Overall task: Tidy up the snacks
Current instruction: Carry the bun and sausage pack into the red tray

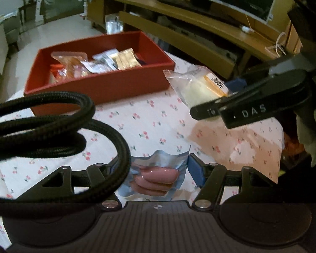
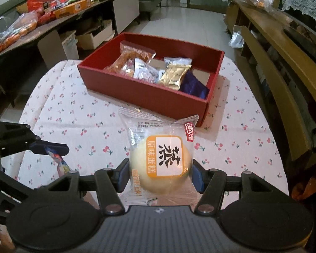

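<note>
Snacks: several packets lie in the red box on the cherry-print tablecloth. Near the box's front wall, the right gripper clamps a wrapped cake, long axis toward the box. The left gripper grips a sausage pack, sausages crosswise; a black cable partly blocks that view.

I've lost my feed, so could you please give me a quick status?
Left hand-held gripper holds sausage pack. Right holds cake. Red box ahead, path clear.
</note>
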### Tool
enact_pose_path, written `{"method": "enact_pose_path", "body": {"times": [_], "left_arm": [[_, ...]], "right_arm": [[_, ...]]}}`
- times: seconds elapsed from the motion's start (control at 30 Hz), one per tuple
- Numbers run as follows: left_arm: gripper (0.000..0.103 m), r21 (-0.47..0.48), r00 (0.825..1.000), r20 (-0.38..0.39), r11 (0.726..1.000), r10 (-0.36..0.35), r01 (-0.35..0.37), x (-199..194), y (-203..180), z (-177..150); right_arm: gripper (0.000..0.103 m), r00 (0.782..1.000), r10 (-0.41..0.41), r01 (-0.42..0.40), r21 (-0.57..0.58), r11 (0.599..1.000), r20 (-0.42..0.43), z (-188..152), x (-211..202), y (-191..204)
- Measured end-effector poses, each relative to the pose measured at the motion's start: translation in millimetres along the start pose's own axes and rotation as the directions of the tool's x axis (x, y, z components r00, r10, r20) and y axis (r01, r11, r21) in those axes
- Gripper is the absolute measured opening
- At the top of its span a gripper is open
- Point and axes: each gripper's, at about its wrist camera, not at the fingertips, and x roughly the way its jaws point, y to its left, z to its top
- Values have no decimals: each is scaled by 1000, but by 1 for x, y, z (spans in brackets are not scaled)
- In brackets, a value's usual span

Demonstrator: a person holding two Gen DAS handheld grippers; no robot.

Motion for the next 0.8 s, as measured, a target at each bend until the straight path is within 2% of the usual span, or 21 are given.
{"method": "enact_pose_path", "body": {"times": [0.47, 0.8], "left_arm": [[70, -45, 992, 124, 998, 39, -33, -11, 33, 53], [70, -86, 977, 196, 994, 87, -71, 11, 67, 114]], "right_arm": [[63, 997, -10, 8, 27, 1000, 71, 51, 5, -2], [63, 996, -17, 10, 74, 997, 88, 108, 43, -15]]}}
